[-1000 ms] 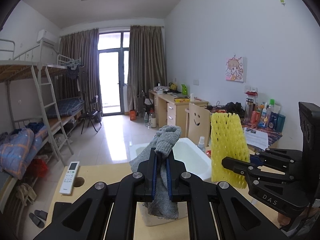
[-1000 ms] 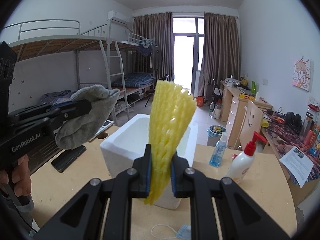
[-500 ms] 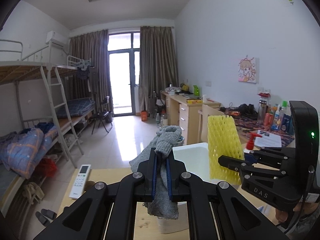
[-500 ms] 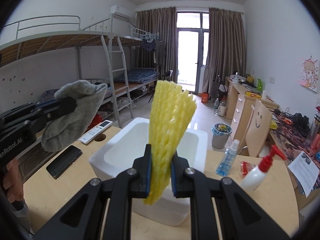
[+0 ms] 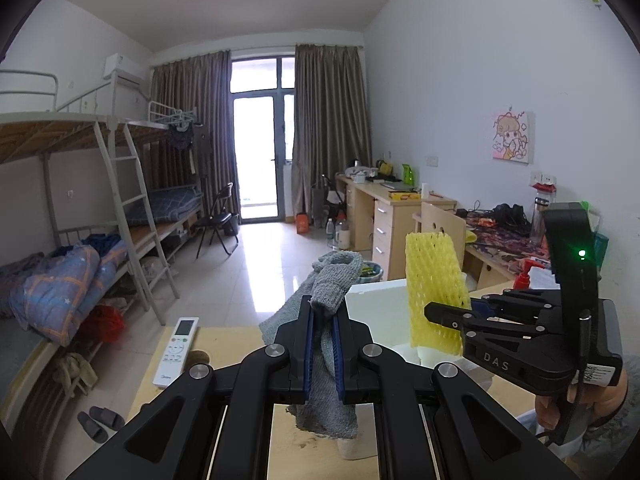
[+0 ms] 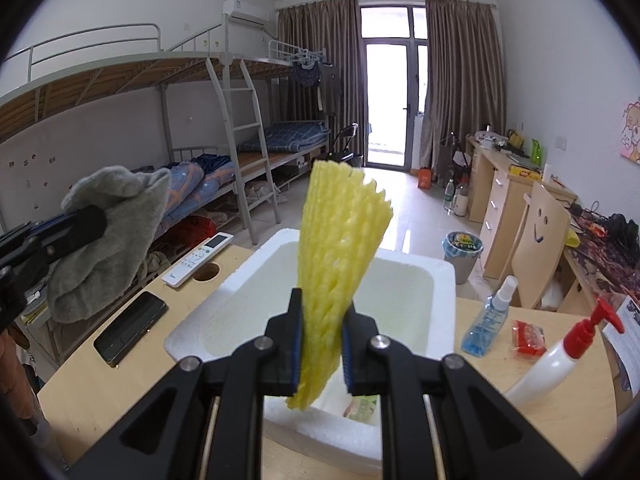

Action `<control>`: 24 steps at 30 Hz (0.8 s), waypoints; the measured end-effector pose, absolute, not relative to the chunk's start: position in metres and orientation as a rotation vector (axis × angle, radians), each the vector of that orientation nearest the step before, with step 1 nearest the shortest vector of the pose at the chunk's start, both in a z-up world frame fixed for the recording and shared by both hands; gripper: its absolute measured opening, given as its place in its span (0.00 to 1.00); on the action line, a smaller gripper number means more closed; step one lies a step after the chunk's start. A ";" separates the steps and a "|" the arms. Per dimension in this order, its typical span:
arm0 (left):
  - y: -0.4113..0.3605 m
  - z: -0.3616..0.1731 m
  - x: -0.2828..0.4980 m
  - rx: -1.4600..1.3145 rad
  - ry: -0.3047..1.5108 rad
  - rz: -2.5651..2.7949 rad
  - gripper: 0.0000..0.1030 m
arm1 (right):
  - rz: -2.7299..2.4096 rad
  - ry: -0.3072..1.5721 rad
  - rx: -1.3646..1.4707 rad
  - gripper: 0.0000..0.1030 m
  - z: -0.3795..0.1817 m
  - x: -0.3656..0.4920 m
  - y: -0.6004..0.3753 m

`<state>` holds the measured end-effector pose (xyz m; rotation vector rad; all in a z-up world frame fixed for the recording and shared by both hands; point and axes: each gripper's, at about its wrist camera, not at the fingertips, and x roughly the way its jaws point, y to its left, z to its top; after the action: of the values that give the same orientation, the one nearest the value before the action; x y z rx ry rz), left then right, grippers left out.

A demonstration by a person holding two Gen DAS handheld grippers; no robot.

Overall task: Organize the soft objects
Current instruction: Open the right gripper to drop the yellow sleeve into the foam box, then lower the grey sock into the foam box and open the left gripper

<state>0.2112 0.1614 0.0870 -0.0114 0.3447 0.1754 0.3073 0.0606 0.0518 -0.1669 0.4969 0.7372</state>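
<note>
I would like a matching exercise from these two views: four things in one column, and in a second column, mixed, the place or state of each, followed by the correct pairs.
Things
1. grey cloth
2. yellow foam net
3. black phone
4. spray bottle

Places or states
A. lying flat on the table, left of the white foam box
B. clamped in the right gripper
C. standing right of the box
D. clamped in the left gripper

Pairs: 1-D, 2-B, 3-A, 4-C
</note>
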 end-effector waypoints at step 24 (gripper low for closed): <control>0.160 0.088 0.227 -0.029 0.377 0.133 0.08 | 0.699 0.450 -0.142 0.83 0.068 0.289 0.030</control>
<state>0.2272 0.1601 0.0882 -0.0286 0.3767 0.1333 0.2886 0.0299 0.0681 -0.1419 0.4498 0.6994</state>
